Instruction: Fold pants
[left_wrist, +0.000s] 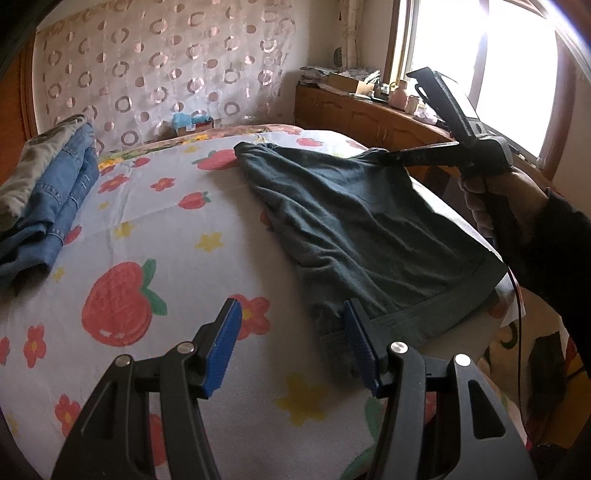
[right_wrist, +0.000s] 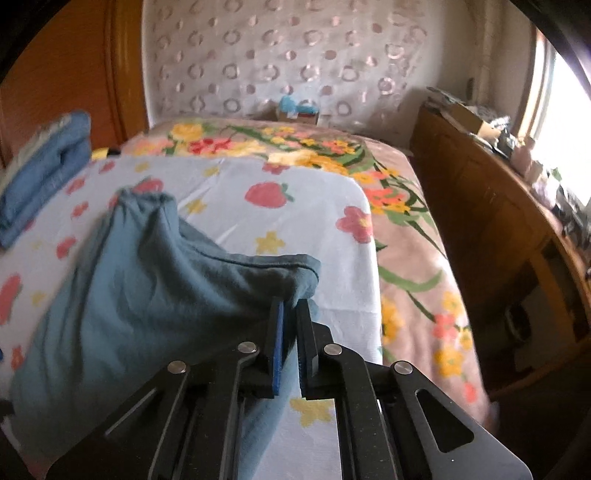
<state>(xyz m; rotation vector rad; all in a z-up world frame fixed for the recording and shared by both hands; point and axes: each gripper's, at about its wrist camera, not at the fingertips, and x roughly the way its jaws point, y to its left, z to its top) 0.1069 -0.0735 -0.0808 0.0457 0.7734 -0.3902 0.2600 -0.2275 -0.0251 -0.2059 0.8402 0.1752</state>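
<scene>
A pair of dark teal pants (left_wrist: 365, 236) is lying across a white sheet (left_wrist: 177, 258) printed with strawberries, flowers and stars, which is covering the near part of a bed; in the left wrist view the garment is stretching from about twelve o'clock down toward four o'clock, its broad hem band sitting nearest the camera at roughly four o'clock. The left gripper (left_wrist: 291, 332) is hovering low at six o'clock with its blue-padded jaws standing apart, the right-hand pad lying just beside the hem edge while nothing is sitting between the pads. The right gripper (right_wrist: 290, 332) is reaching in from three o'clock in the left wrist view, held by a hand (left_wrist: 491, 206) in a dark sleeve, and its jaws are pressing together on a far corner of the pants, which is lifting off the sheet there; the right wrist view is showing the cloth pinched between the two blue pads and draping away toward nine o'clock. A stack of folded denim and beige clothes (left_wrist: 44, 199) is resting at nine o'clock on the sheet, well apart from the pants. A floral blanket (right_wrist: 406, 229) is showing beyond the sheet, and a wooden cabinet (left_wrist: 369, 114) is standing under the bright window at one o'clock.
</scene>
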